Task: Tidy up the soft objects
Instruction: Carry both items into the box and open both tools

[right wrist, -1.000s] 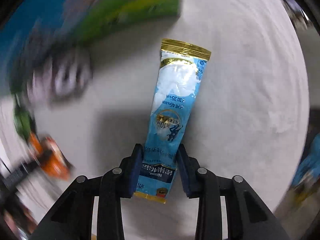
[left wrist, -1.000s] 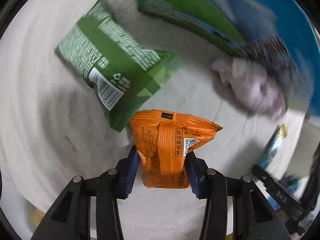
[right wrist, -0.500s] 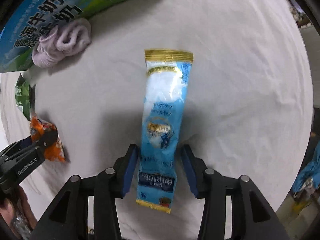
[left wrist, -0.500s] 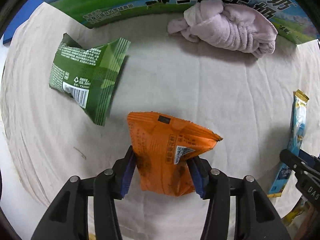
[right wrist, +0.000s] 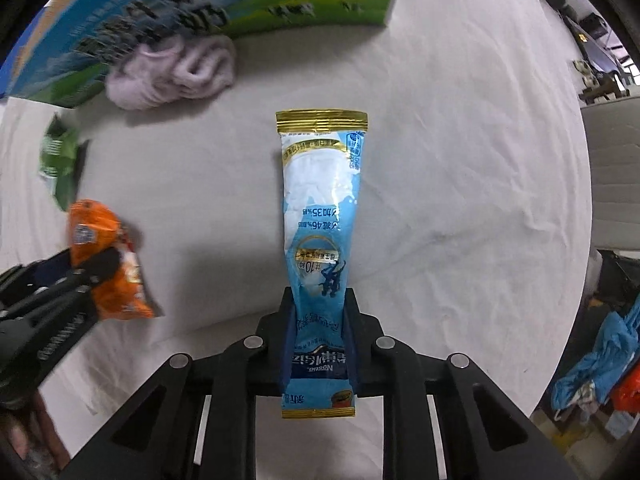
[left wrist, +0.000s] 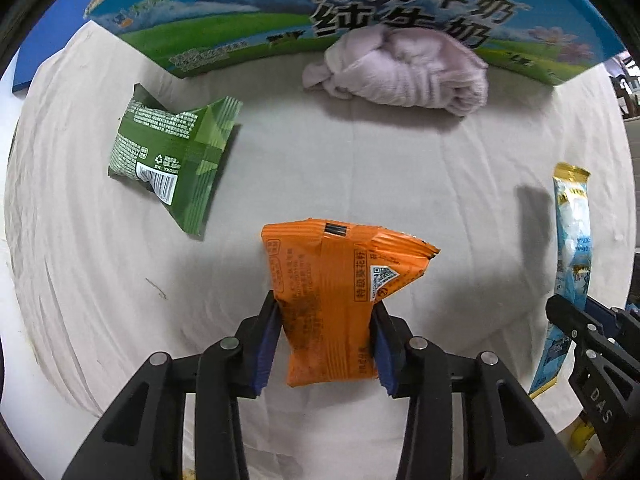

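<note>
My left gripper (left wrist: 325, 312) is shut on an orange snack packet (left wrist: 336, 292) and holds it above the white cloth. My right gripper (right wrist: 318, 304) is shut on a long blue sachet (right wrist: 320, 216) with gold ends, also lifted. The sachet (left wrist: 572, 240) and the right gripper (left wrist: 580, 320) show at the right edge of the left wrist view. The orange packet (right wrist: 96, 248) and the left gripper (right wrist: 72, 276) show at the left of the right wrist view. A green packet (left wrist: 172, 160) lies on the cloth at the left. A crumpled lilac towel (left wrist: 400, 68) lies by the box.
A large blue and green milk carton box (left wrist: 360, 12) stands across the back of the white-clothed table (left wrist: 360, 168). The green packet (right wrist: 60, 164) and the towel (right wrist: 172, 72) also show in the right wrist view. Clutter lies beyond the table's right edge (right wrist: 608, 364).
Both grippers have drawn back from the box and turned level, so box, towel and green packet now sit further away. The right gripper's jaws have closed tighter on the sachet.
</note>
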The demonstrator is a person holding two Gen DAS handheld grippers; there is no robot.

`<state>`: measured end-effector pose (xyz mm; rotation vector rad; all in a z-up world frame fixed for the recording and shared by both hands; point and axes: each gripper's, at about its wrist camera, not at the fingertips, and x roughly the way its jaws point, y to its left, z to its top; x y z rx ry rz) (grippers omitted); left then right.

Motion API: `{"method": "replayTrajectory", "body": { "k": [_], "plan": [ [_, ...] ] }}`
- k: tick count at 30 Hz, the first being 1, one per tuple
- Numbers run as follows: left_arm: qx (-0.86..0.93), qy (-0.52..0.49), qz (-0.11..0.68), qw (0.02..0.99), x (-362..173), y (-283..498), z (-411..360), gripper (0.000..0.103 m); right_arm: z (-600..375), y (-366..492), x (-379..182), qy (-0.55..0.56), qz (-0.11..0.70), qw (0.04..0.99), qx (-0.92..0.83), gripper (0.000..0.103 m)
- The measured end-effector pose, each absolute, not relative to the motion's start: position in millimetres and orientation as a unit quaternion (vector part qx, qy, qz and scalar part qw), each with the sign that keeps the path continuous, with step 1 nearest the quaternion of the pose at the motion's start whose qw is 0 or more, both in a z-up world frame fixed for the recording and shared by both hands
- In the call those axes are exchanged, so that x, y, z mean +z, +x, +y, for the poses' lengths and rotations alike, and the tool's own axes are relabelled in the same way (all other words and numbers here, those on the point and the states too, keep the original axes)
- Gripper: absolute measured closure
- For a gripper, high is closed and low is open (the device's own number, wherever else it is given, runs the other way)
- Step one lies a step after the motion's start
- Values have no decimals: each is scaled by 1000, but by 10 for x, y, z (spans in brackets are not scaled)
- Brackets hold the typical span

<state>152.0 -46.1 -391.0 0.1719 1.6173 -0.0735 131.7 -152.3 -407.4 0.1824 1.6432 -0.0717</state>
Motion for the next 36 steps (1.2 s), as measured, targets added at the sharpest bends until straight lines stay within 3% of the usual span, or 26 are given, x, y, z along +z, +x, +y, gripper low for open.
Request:
{"method": "replayTrajectory", "body": {
  "k": [19, 29, 36],
  "plan": [
    [-93, 22, 612, 785, -1996, 1600, -625, 65, -2119, 1361, -2584, 132, 645, 751, 47, 82],
    [-119, 10, 572, 812, -1583, 2338, -468, 65, -1989, 1919, -2129, 145, 595, 788, 61, 82],
    [-113, 25, 577, 808, -1692, 3015, -353, 65, -2172, 2621, -2112, 138, 587, 798, 28, 82]
  ]
}}
